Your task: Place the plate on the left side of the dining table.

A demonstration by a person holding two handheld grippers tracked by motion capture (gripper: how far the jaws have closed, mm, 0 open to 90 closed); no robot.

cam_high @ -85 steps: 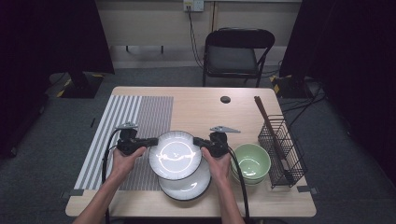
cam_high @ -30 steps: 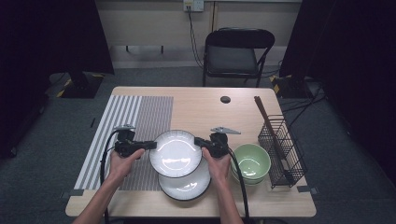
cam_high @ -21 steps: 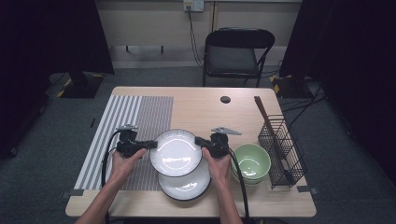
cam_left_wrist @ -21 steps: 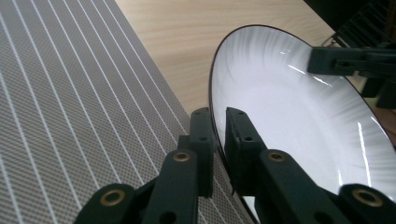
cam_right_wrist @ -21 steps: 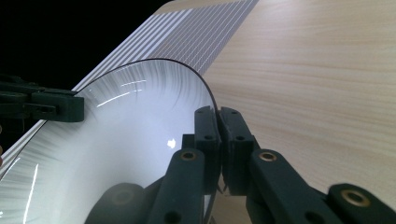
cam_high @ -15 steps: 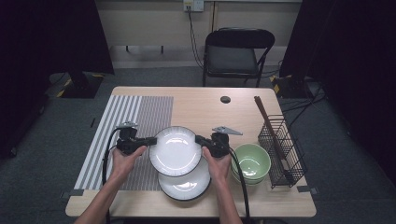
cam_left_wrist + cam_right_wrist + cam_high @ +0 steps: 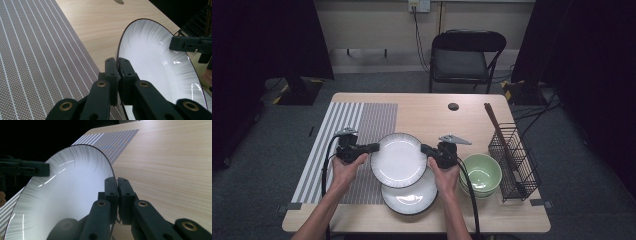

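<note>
Above the counter, upper plate held lifted off lower plate: left claw has just closed on its left rim, right claw clamps the right. Pickup done; placement remains, judging by the striped mat nearby.

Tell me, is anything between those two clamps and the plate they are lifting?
Nothing visible. The left gripper is shut on the left rim of the plate, the right gripper on its right rim, jaws pressed straight onto the edge. The plate hangs over a second plate on the table, apart from it.
</note>
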